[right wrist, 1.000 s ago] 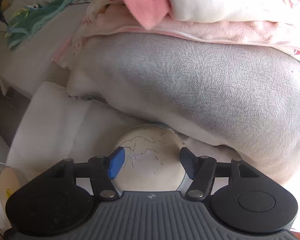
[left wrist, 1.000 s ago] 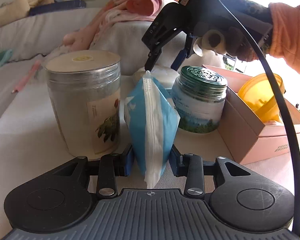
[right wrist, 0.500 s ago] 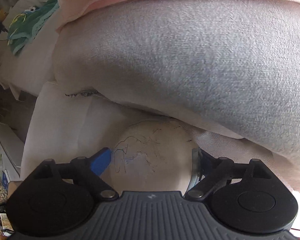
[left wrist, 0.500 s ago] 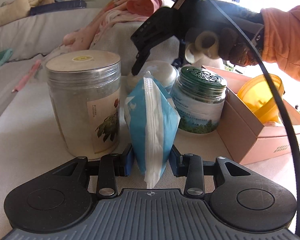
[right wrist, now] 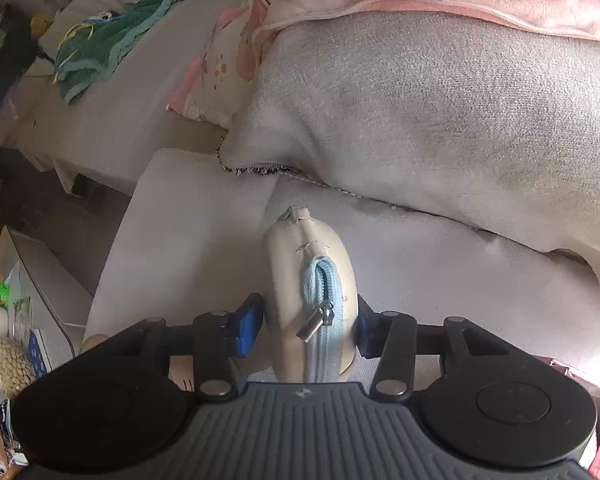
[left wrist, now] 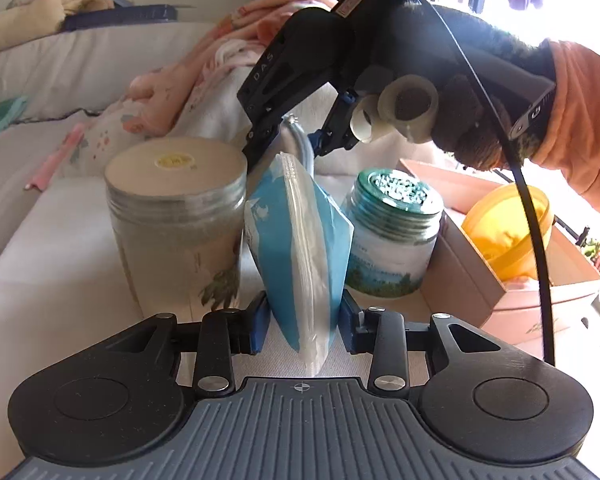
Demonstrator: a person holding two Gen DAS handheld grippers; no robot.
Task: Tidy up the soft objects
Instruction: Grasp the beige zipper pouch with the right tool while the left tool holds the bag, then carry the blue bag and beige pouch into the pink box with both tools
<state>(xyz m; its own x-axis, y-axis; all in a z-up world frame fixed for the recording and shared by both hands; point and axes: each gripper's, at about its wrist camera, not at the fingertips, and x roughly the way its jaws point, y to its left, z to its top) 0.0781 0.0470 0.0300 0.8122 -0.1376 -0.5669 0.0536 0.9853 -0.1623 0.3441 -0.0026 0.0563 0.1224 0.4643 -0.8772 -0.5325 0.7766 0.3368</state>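
Left gripper (left wrist: 304,320) pinching a blue tissue pack (left wrist: 300,248) upright, near, between big jar (left wrist: 176,216) and green-lidded jar (left wrist: 392,232). Right gripper (right wrist: 306,326) closing on cream zip pouch (right wrist: 310,280), farther back. Probably mid-pickup; next, lifting toward pink box (left wrist: 512,300) at right.

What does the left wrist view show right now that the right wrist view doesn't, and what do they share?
Left wrist only: the left gripper shut on a blue tissue pack, a tall jar, a green-lidded jar and a pink box holding a yellow bowl.

Right wrist only: a green towel on the sofa, and the pouch's light blue zipper seen close up.

Both: the right gripper, its jaws closing with the cream zip pouch between them, and the grey cushion behind.
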